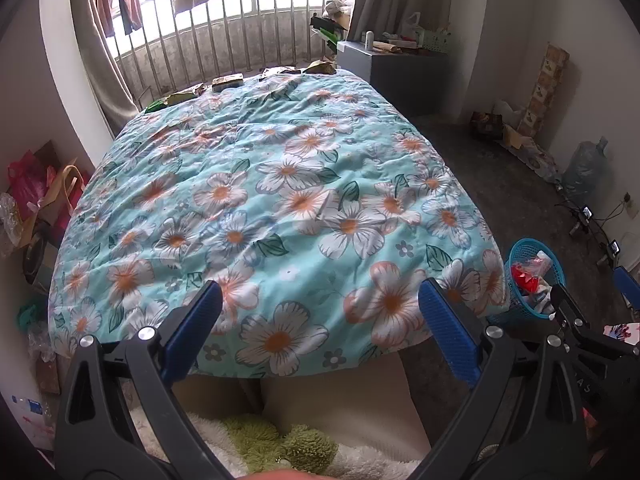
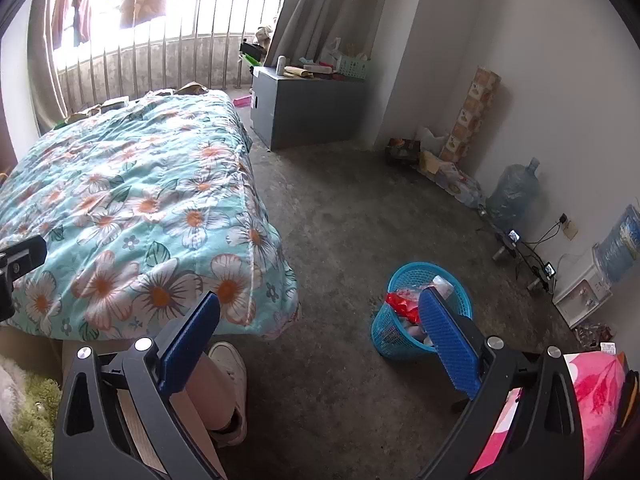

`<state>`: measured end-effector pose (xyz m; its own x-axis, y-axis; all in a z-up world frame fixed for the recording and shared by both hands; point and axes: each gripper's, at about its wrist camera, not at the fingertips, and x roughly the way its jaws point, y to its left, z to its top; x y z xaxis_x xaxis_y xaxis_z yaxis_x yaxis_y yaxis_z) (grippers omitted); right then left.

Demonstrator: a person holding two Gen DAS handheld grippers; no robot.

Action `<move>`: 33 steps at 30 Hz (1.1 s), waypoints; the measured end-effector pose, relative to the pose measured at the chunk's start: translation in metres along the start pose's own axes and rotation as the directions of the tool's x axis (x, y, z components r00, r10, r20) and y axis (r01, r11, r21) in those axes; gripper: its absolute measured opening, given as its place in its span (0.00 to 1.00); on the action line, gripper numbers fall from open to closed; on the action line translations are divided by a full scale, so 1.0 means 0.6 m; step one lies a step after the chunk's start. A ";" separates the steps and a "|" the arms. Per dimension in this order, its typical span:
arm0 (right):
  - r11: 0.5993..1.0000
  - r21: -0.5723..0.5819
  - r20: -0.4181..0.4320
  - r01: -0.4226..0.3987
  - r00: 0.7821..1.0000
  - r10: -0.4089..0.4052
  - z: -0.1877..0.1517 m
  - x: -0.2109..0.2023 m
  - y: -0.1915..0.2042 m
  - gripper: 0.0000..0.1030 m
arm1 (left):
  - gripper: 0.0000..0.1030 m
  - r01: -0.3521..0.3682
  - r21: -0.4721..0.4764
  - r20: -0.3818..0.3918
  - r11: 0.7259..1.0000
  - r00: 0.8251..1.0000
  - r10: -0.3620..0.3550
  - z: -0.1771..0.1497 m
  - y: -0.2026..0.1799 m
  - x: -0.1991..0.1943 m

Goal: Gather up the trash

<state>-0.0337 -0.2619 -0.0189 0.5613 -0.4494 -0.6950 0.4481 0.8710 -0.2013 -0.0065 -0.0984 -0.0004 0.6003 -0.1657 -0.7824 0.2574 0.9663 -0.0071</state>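
Observation:
A blue mesh trash basket (image 2: 400,344) stands on the floor right of the bed and holds red and white wrappers (image 2: 402,304). It also shows in the left wrist view (image 1: 520,256). My right gripper (image 2: 320,320) is open and empty, above the floor between bed and basket. My left gripper (image 1: 320,304) is open and empty, over the near edge of the floral quilt (image 1: 280,184). The right gripper's fingers (image 1: 564,304) show at the right edge of the left wrist view. Several wrappers (image 1: 228,80) lie at the bed's far edge.
A grey cabinet (image 2: 308,108) with clutter stands beyond the bed. Water jugs (image 2: 516,188), boxes and cables line the right wall. Bags (image 1: 36,192) pile left of the bed. My leg and white shoe (image 2: 228,364) are by the bed corner. A pink cloth (image 2: 592,392) lies at right.

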 end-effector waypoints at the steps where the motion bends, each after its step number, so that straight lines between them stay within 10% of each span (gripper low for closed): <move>1: 1.000 0.000 -0.003 0.002 1.000 -0.002 0.000 0.001 -0.001 0.94 | 0.91 -0.003 -0.003 -0.002 1.000 1.000 0.003 0.000 0.001 0.001; 33: 1.000 -0.014 -0.022 0.012 1.000 -0.012 -0.003 0.011 -0.008 0.94 | 0.91 -0.018 -0.027 -0.008 0.999 1.000 0.017 0.001 0.015 0.006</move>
<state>-0.0335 -0.2686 -0.0236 0.5399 -0.4556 -0.7078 0.4448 0.8683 -0.2196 -0.0012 -0.0905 -0.0028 0.5983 -0.1473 -0.7876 0.2266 0.9739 -0.0100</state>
